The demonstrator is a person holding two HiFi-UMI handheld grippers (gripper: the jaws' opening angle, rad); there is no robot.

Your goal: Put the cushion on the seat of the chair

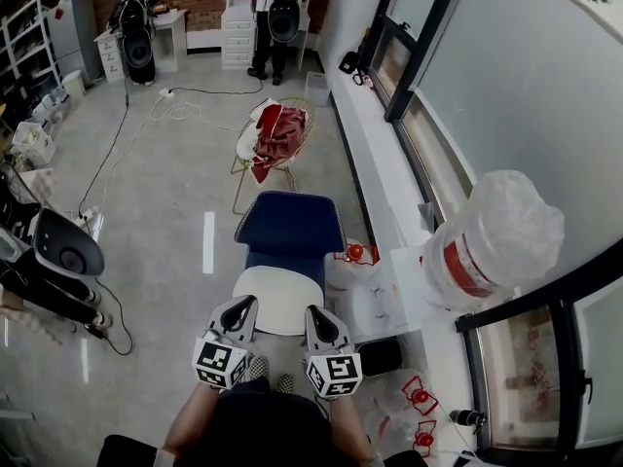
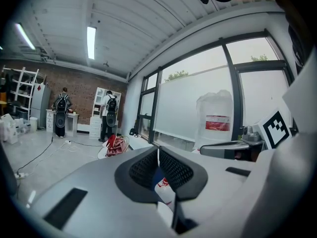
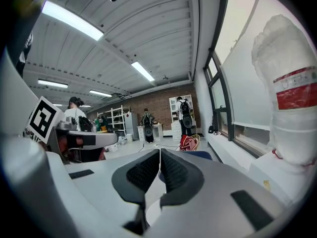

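Hovering over the white chair (image 1: 282,305), my left claw (image 1: 242,306) and right claw (image 1: 316,313) are closed, empty; a bump could push the blue cushion (image 1: 289,224) off the seat edge.

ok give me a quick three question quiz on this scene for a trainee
1. True or false: the left gripper and the right gripper are both clamped on the white cushion.
2. What lies in the wire chair farther down the floor? A. red cloth B. cardboard boxes C. a laptop
3. What does the white cushion rest on?
Key: 1 false, both are shut and empty; 2 A; 3 the seat of the blue chair.
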